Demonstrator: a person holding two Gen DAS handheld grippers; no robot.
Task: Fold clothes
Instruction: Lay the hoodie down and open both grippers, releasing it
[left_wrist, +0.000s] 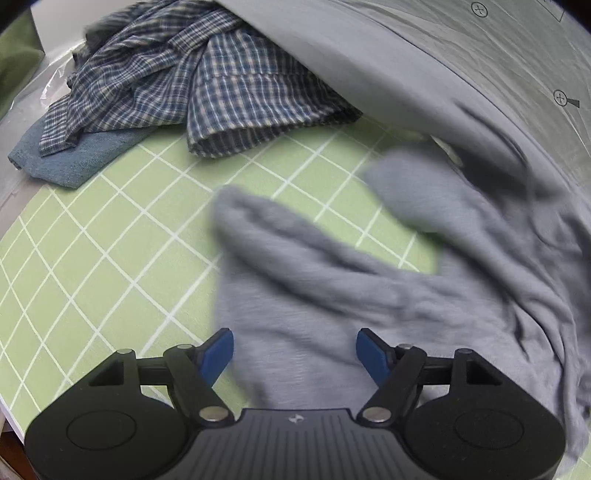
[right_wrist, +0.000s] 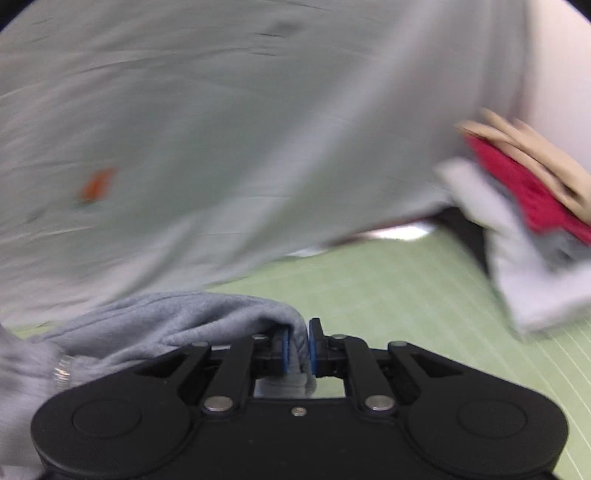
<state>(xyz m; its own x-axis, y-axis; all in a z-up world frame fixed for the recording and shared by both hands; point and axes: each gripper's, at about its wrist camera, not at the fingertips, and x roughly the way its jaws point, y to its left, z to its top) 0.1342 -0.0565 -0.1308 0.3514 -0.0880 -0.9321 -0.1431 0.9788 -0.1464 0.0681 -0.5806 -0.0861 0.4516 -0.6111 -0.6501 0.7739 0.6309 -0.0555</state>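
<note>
the green grid mat (left_wrist: 110, 258) is the landmark here, and the biggest thing on it is the grey garment (left_wrist: 424, 295), which sprawls over the mat's right half in the left wrist view, crumpled, with one bunched part reaching out toward the mat's middle. its long run seems to go from the near edge of the mat up and to the right, though blur hides the outline.

at the far side of the mat lies a heap of other clothes: a blue plaid shirt (left_wrist: 207, 85) on top of a folded blue denim piece (left_wrist: 74, 158). at the mat's far right corner, seen from the right wrist, sits a stack with a red cloth (right_wrist: 524, 192) in it.

the left gripper (left_wrist: 295, 350) hangs steeply down over the near part of the garment, fingers wide apart with grey cloth lying between and below them, not pinched. it is the nearer one to the loose body of the cloth.

the right gripper (right_wrist: 298, 345) points shallower across the mat, its pads clamped on a fold of the same garment (right_wrist: 177, 317), which trails off to its left.
</note>
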